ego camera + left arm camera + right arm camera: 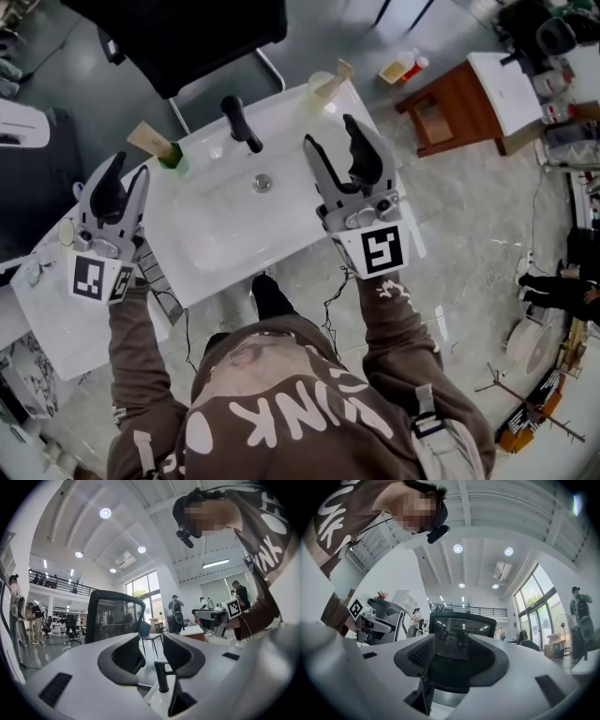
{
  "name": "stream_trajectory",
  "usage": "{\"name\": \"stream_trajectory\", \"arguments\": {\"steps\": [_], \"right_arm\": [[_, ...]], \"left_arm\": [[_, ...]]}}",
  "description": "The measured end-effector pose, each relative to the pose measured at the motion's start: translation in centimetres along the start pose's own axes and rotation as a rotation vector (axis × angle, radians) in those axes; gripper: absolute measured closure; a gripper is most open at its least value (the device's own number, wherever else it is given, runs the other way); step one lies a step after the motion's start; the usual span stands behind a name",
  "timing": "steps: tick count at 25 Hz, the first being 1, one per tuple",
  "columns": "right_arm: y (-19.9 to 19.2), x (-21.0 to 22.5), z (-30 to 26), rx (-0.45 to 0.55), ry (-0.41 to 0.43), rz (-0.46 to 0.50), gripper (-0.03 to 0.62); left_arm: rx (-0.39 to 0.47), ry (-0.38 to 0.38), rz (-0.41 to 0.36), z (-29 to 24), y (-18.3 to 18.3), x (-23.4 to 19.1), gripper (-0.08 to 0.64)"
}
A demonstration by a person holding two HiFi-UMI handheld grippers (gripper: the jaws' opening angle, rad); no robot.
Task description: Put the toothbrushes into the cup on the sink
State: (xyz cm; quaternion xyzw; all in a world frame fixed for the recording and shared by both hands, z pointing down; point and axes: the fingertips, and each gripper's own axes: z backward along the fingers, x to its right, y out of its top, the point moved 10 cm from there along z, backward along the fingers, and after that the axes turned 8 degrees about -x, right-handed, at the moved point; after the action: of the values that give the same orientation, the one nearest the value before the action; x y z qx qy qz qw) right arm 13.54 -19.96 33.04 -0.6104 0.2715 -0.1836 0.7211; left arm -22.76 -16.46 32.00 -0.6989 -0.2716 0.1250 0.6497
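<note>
A white sink (225, 234) with a black faucet (242, 123) lies below me. On its far left rim stands a green cup (172, 157) with a tan toothbrush (148, 139) leaning in it. A pale clear cup (319, 87) on the far right corner also holds a tan toothbrush (335, 79). My left gripper (129, 169) hovers open and empty at the sink's left edge, close to the green cup. My right gripper (330, 133) is open and empty over the basin's right side. Both gripper views show only empty jaws, left gripper (152, 653) and right gripper (452, 656).
A black office chair (178, 37) stands just behind the sink. A brown wooden cabinet (455, 108) and a bottle (403, 67) on the floor are at the right. A white counter (56, 314) adjoins the sink's left. People stand far off in the hall.
</note>
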Motion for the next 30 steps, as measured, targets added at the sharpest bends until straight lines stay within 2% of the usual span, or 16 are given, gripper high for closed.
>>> {"name": "stream_trajectory", "arguments": {"steps": [5, 9, 13, 18, 23, 30], "right_arm": [[3.4, -5.2, 2.5, 0.024, -0.008, -0.059, 0.37], [5.4, -10.7, 5.9, 0.006, -0.007, -0.083, 0.37], [7.9, -17.3, 10.2, 0.006, -0.035, -0.085, 0.371], [11.1, -27.9, 17.3, -0.007, -0.085, -0.066, 0.371], [14.1, -37.6, 23.2, -0.029, -0.122, -0.071, 0.373], [17.6, -44.9, 28.2, -0.062, -0.123, -0.061, 0.376]], "left_arm": [[0.051, -0.052, 0.011, 3.9, 3.2, 2.8, 0.412], [0.078, -0.109, 0.024, 8.8, 4.8, 5.4, 0.411], [0.105, -0.166, 0.023, 15.3, 5.3, 7.9, 0.411], [0.149, -0.251, 0.009, 25.3, 5.3, 11.3, 0.412], [0.154, -0.315, 0.018, 34.4, 5.3, 13.7, 0.413], [0.187, -0.369, 0.028, 41.7, 6.7, 16.4, 0.413]]}}
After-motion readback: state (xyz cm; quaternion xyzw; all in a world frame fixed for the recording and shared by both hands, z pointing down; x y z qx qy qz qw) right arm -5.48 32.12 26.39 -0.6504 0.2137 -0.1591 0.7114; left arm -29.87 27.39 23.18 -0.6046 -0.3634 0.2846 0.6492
